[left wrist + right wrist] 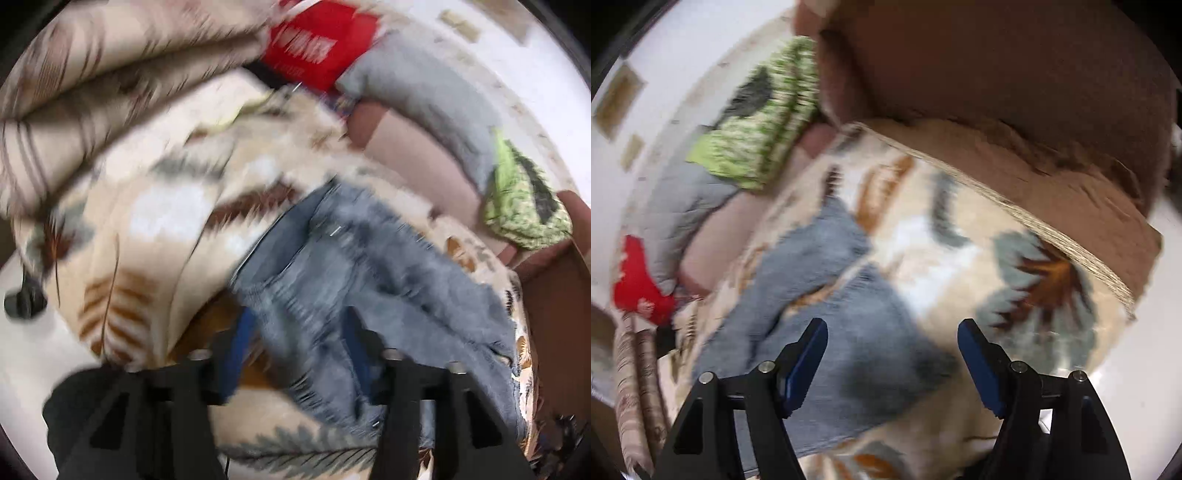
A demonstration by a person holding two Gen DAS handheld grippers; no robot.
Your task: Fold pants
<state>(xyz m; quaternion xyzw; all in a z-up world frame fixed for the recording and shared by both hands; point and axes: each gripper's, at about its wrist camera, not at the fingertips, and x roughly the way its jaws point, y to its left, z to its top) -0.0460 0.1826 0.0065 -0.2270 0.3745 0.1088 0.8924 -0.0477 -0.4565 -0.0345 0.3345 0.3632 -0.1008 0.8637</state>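
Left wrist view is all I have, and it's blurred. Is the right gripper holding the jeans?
Observer: No. The right gripper is open above the jeans, nothing between its pads.
Operator: What lies to the right of those jeans?
Observer: Bare leaf-print blanket, running to a braided edge.
Operator: And beyond that edge?
Observer: A brown sofa arm, much broader than your view shows.

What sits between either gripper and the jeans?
Nothing visible. The jeans lie bare on the leaf-print blanket. The open right gripper sits over them, and so does the open left gripper. The green pillow lies off to the side.
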